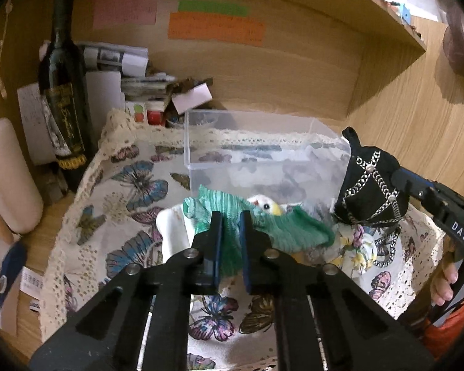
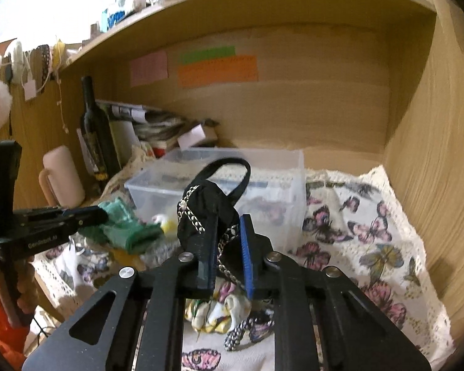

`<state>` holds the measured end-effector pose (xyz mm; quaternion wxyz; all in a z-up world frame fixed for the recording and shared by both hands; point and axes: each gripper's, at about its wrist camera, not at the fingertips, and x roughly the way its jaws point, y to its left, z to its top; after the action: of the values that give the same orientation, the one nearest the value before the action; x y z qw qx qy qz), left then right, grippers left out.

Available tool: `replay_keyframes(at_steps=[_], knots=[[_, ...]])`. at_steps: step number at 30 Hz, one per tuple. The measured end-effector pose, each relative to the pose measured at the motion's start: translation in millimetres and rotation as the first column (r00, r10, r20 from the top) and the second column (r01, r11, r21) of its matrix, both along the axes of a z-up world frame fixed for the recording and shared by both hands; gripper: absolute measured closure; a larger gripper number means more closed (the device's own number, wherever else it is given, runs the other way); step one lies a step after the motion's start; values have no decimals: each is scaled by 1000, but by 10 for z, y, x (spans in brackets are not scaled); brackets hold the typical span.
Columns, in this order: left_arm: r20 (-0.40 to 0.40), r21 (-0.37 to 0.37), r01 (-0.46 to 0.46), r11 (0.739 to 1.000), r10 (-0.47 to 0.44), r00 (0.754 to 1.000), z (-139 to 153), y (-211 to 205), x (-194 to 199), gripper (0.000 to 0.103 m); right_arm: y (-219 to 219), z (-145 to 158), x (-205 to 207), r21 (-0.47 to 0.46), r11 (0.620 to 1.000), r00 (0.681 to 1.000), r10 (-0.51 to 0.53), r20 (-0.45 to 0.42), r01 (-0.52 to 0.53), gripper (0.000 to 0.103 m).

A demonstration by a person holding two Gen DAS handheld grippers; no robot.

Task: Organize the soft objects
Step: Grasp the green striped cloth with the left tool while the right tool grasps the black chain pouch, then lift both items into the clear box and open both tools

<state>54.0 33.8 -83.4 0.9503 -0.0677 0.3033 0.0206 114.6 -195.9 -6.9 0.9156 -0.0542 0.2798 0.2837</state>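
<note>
- Covering the bench inside a wooden alcove (image 2: pixel 340 102): a lace-edged butterfly cloth (image 1: pixel 130 191), spreading from the near edge back toward the rear wall.
- Sitting on that cloth toward the back: a clear plastic bin (image 1: pixel 263 142), open side up, long axis running left to right across the bench.
- Standing upright at the left beside the cloth: a dark bottle (image 1: pixel 65 92), gold script on its label too small to read, with a cream mug (image 1: pixel 6 176) nearer the camera.
- Sticking to the rear wall: pink, green and orange paper notes (image 1: pixel 215 26), writing on them too blurred to read.
- Lying just in front of the bin: a green ribbed cloth (image 1: pixel 232 216), long axis running left to right, one end bunching up between the jaws, a small white and yellow plush toy (image 1: pixel 267 205) peeking over its far edge.
- Hanging above the cloth to the right, clear of the bench: a black chain-trimmed pouch (image 2: pixel 207 213), pointing upward, its strap loop arching over toward the bin, chain trailing down.
- Clenching on the green ribbed cloth: left gripper (image 1: pixel 231 241), lettering on its side reading roughly "GenRobot.AI" in the right wrist view.
- Grasping the black chain-trimmed pouch by its lower part: right gripper (image 2: pixel 229 247), letters "DAS" showing on its body in the left wrist view.
- Resting on the butterfly cloth below the pouch: a crumpled floral fabric (image 2: pixel 219 312).
</note>
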Motion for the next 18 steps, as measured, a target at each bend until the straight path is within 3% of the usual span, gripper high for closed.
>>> replay_keyframes(at_steps=[2,4,6,7,13,18], knots=[[1,6,2,1000,-2,1000,32,5,0,89,3,39,2,8,1000,1000,-3,15,3,91],[-13,0,8,1000,-8,1000,34,22,17,74,3,69,1,14,1000,1000,-6,25,6,91],[-23,-16,9,1000,-9,1000,0,45,26,47,2,88,1,19,1000,999,-8,32,7,91],[-28,-18,8,1000,-9,1000,-23,47,35,45,-1,96,-3,21,1000,999,-9,35,8,91],[-82,-19,26,999,-28,996,-197,25,114,49,-6,149,12,28,1000,999,-12,49,11,91],[-64,8,25,1000,-25,998,-202,18,132,73,-19,223,44,43,999,997,-14,71,11,91]])
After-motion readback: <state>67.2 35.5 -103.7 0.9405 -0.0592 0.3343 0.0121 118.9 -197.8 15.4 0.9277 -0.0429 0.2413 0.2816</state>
